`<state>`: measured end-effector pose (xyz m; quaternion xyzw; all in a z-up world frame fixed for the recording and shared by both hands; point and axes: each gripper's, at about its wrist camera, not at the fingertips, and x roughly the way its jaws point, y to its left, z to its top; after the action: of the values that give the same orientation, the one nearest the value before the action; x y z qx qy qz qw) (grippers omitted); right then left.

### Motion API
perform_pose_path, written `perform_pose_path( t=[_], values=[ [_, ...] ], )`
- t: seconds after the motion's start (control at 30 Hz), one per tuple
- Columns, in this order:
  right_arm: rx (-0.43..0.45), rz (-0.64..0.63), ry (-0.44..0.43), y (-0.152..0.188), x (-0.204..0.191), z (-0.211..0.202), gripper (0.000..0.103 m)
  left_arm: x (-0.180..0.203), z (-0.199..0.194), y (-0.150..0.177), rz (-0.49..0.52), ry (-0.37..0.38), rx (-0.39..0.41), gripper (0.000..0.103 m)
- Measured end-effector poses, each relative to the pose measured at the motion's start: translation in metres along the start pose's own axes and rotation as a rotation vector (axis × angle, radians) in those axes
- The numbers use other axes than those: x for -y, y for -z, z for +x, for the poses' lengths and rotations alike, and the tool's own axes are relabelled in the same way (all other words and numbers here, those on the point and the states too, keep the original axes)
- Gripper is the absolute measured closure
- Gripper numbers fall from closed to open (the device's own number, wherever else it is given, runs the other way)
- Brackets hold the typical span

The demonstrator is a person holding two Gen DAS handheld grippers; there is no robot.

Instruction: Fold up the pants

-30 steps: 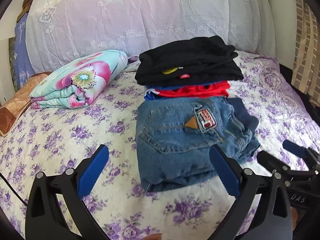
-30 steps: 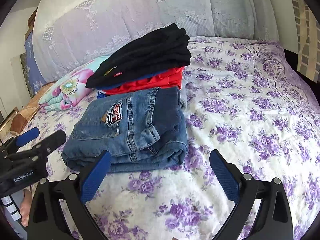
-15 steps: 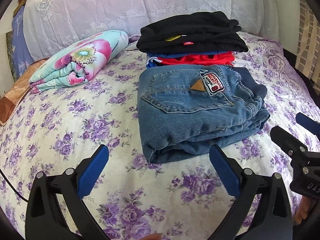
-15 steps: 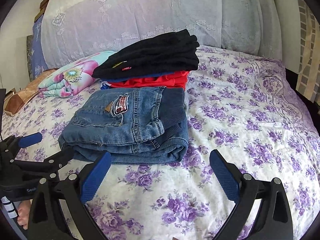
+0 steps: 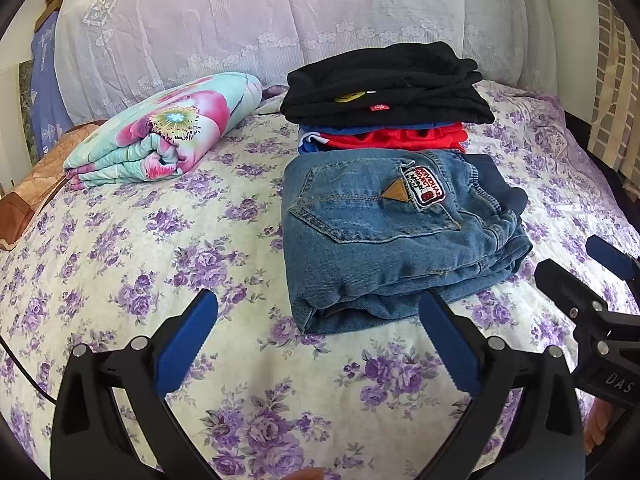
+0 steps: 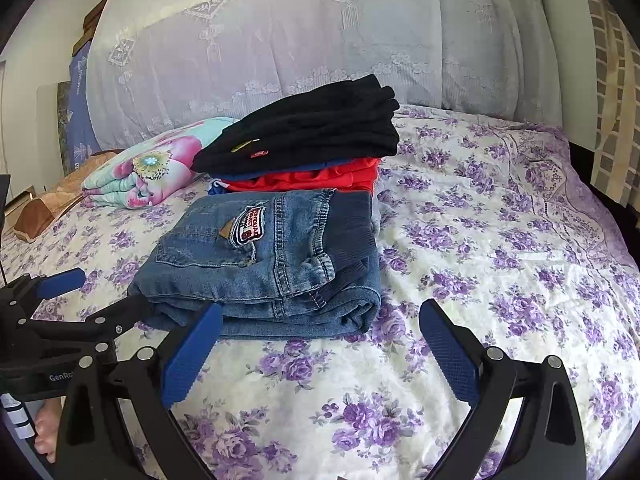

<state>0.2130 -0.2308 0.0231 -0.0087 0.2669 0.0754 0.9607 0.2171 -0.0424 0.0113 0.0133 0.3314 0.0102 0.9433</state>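
Left wrist view: folded denim pants [image 5: 400, 236] lie at centre frame on the floral bedspread [image 5: 140, 264], just in front of a stack of folded clothes [image 5: 384, 92], with a rolled floral blanket [image 5: 160, 140] at upper left. Left gripper [image 5: 318, 344], fingers spread wide and empty, hovers before the near folded edge; the right gripper [image 6: 320, 348], likewise spread and holding nothing, faces the bundle's waistband corner. Judged from the thick layered edge, the denim is fairly heavy and stiff for cloth, non-slippery and not fragile, yet the layers may slide apart. A sound hold would pinch all layers at the two near corners of the folded edge. Whether the far side touches the stack cannot be told.
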Motion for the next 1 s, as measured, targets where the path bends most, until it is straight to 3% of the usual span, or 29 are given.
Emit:
perform_pose_path(
  t=[1.0],
  values=[
    [-0.003, 0.000, -0.003, 0.0012, -0.0016, 0.0003, 0.004, 0.0023, 0.0017, 0.0020, 0.007, 0.001, -0.004, 0.005]
  ],
)
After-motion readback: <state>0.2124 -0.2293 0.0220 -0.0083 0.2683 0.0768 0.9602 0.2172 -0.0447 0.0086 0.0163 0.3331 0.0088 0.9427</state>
